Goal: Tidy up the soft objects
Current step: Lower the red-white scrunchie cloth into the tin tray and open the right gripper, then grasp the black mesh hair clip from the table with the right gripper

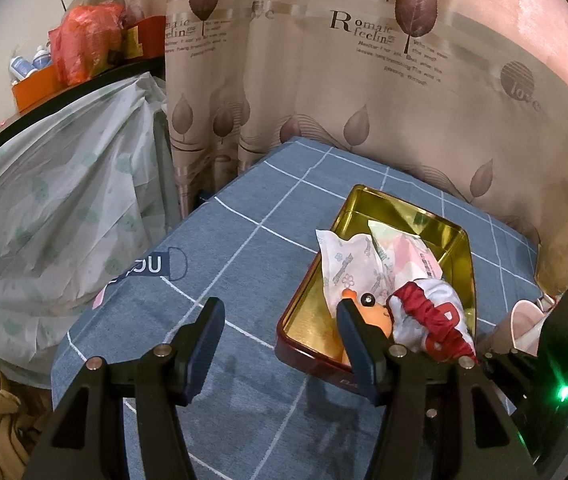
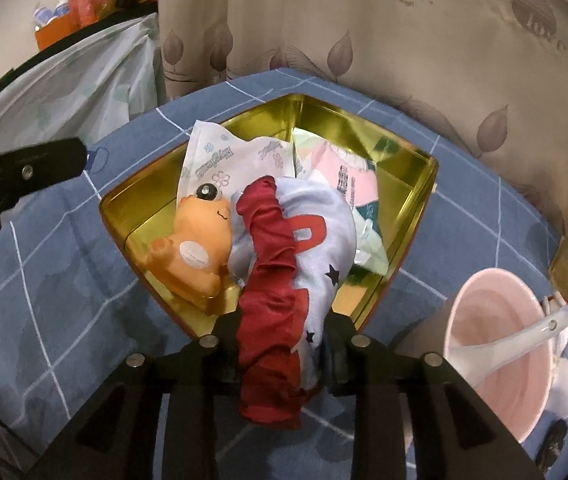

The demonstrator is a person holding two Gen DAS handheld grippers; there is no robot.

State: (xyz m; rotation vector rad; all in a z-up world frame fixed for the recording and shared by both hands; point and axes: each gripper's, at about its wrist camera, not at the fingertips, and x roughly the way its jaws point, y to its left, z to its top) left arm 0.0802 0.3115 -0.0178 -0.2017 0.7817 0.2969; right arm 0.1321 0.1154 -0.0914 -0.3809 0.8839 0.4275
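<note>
Red-white garment [image 2: 284,264] hides right fingers' [image 2: 338,344] tips

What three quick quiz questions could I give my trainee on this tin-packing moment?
1. True or false: the left gripper is clamped on the orange bear toy.
2. Which item lies between the right gripper's fingers: A) the pink bowl, B) the red and white cloth, C) a tissue packet?
3. Fill in: the white spoon rests in the ____.

Key: 1 false, its jaws stand open with nothing between them. 2 B; whether the pads grip it is unclear. 3 pink bowl, beside the gold tin.
</note>
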